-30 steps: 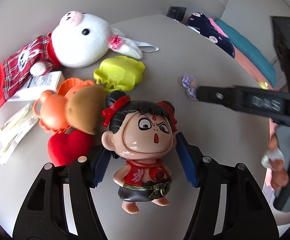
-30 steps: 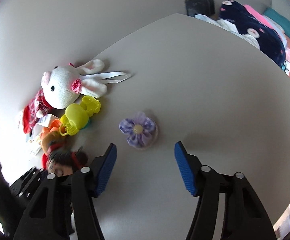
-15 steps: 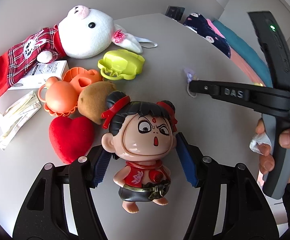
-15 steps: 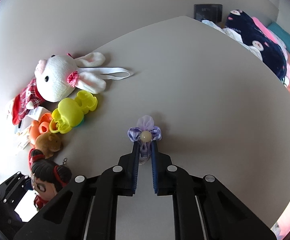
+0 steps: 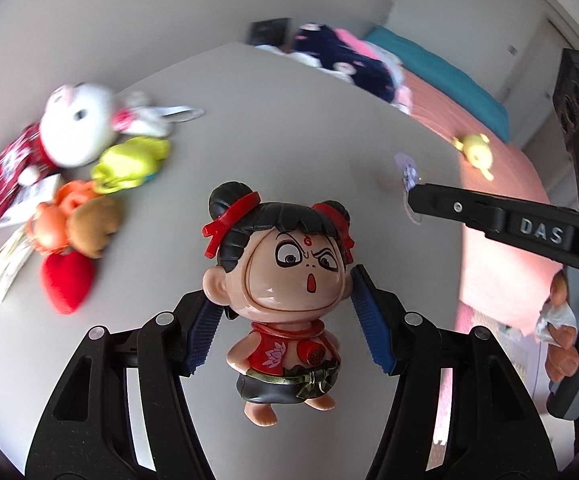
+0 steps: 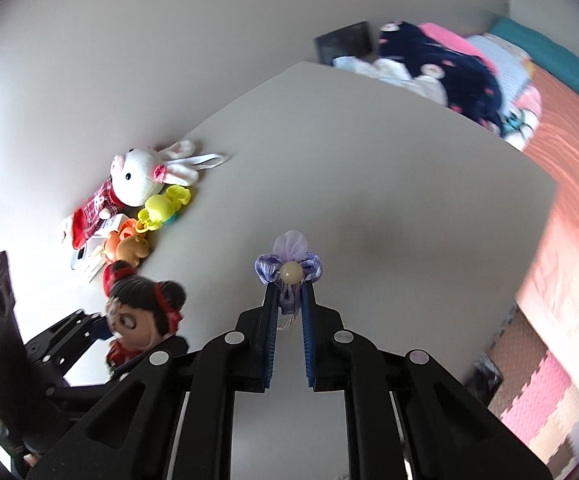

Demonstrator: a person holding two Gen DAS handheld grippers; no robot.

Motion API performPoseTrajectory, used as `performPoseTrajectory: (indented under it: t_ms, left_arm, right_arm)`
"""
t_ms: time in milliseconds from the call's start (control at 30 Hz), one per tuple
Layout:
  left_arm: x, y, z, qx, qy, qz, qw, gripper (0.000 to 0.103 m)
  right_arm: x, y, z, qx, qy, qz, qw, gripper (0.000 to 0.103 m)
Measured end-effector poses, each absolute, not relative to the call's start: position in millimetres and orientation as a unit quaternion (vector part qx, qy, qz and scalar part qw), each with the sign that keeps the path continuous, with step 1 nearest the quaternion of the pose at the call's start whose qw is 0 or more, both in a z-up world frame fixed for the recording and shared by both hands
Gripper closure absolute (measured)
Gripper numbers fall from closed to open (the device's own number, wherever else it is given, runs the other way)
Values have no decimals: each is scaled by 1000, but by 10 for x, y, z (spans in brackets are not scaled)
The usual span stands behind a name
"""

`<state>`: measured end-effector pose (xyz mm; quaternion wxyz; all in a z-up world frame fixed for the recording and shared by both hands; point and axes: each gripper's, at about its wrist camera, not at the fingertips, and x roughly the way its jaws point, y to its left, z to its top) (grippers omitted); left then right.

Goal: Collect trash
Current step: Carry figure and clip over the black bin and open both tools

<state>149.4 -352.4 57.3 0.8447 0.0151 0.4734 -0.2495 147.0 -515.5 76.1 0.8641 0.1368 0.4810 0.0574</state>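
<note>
Two tongs are in view, each carrying one thing clear of the white surface (image 6: 369,168). The left tongs (image 5: 285,316) grip one doll (image 5: 285,280) by the sides of its big head, the blue pads pressed against its ears; its body hangs upright between the black arms. The right tongs (image 6: 289,300) are clamped nearly closed on one purple flower (image 6: 289,264), a fabric piece with a single pale bead at its centre, whose petals spread just beyond the tips. In the left wrist view the right tongs reach in from the right, with the flower (image 5: 407,170) small at their tip, and a hand (image 5: 565,332) on the grey handle also pinches a white scrap against it. One cluster of toys lies at the far left of the surface: one white rabbit (image 6: 137,176) in a red plaid dress, one yellow toy (image 6: 163,208), one orange toy (image 6: 119,238), one brown plush (image 6: 133,248) and one red heart (image 5: 67,280), all touching or just beside one another. A few white paper pieces (image 5: 7,268) lie beside the heart; their number cannot be told. Beyond the surface is a bed (image 6: 569,136) with one dark blue plush (image 6: 449,68) and one small yellow toy (image 5: 475,154).
</note>
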Motion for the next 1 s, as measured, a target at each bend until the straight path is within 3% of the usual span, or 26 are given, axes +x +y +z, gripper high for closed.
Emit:
performPoseTrajectory:
  t_ms: [367, 933, 967, 1000]
  left_arm:
    - [1027, -4556, 659, 85, 467, -356, 805, 42]
    - [473, -5696, 254, 180, 494, -442, 727, 42]
    - [440, -5754, 204, 191, 501, -443, 719, 42]
    - [433, -5858, 129, 210, 514, -440, 706, 35]
  right_arm:
    - [426, -6059, 865, 203, 461, -18, 863, 90]
    - [-755, -7017, 350, 322, 486, -122, 803, 87]
    - [-772, -7061, 325, 326, 490, -128, 799, 74]
    - [-795, -7111, 311, 328, 492, -143, 794, 45]
